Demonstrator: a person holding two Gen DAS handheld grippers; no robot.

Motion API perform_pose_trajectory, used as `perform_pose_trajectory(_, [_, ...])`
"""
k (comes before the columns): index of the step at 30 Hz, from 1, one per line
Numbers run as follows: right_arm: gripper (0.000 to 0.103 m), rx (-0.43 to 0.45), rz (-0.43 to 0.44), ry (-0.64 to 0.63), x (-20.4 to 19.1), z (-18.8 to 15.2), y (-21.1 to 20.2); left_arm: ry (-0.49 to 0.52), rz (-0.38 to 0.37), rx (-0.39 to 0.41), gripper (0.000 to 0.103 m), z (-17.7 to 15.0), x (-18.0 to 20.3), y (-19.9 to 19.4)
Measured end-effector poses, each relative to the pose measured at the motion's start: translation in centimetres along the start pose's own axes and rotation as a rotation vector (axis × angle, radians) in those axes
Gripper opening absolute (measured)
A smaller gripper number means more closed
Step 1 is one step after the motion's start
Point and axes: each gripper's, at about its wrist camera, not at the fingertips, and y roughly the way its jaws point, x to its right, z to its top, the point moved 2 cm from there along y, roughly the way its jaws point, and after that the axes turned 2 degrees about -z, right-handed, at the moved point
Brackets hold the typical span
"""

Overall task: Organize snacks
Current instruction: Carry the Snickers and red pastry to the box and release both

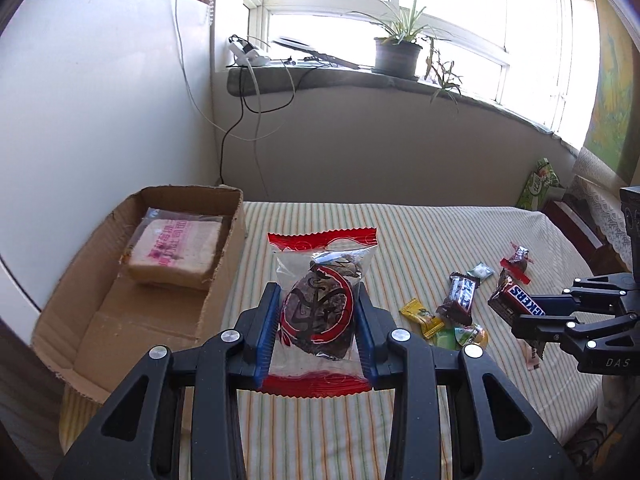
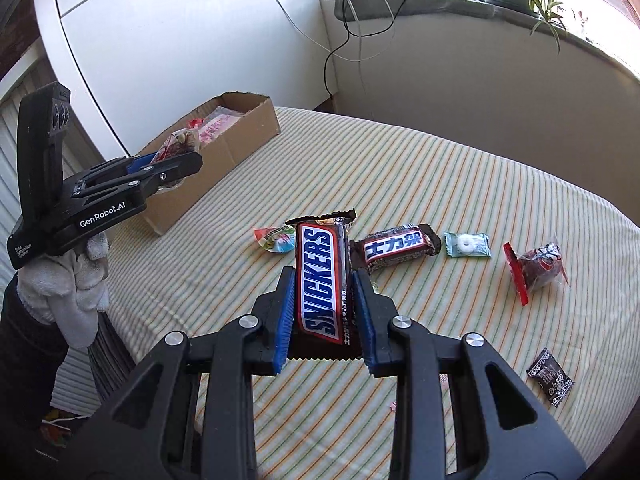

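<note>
My left gripper [image 1: 316, 300] is shut on a clear red-edged packet with a dark pastry [image 1: 320, 312], held above the striped table just right of the cardboard box [image 1: 100, 320]. A wrapped bread slab [image 1: 176, 252] lies in the box's far end. My right gripper [image 2: 324, 280] is shut on a Snickers bar [image 2: 320, 280], lifted over the loose sweets. In the left wrist view the right gripper [image 1: 516, 312] shows at the right with the Snickers bar [image 1: 516, 300]. In the right wrist view the left gripper [image 2: 176, 160] with its packet [image 2: 180, 144] hangs beside the box [image 2: 224, 152].
Loose on the striped cloth [image 2: 440, 152] lie a second Snickers bar [image 2: 396, 250], a white mint packet [image 2: 467, 245], a red-edged pastry packet [image 2: 536, 268], a black sweet [image 2: 550, 376], a green-pink sweet [image 2: 276, 238]. A white-gloved hand [image 2: 76, 280] holds the left gripper. Wall and windowsill stand behind.
</note>
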Motion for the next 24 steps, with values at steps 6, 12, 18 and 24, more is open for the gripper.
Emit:
perform_pose_trajectory(6, [0.029, 0.012, 0.042, -0.055, -3.5, 2.6, 1.1, -0.04, 0.069, 0.029, 0.033, -0.4, -3.8, -2.0])
perform_pose_trajectory(12, [0.029, 0.023, 0.076, -0.127, -8.0, 5.7, 3.2, -0.086, 0.146, 0.041, 0.033, -1.1, -8.1, -3.0])
perform_pose_trajectory(18, [0.029, 0.019, 0.102, -0.196, -12.4, 8.0, 5.6, -0.118, 0.195, 0.042, 0.033, -1.6, -11.2, -3.1])
perform_pose_trajectory(24, [0.029, -0.005, 0.136, -0.24, -15.9, 9.7, 8.5, -0.152, 0.214, 0.037, 0.033, -1.6, -13.2, -2.7])
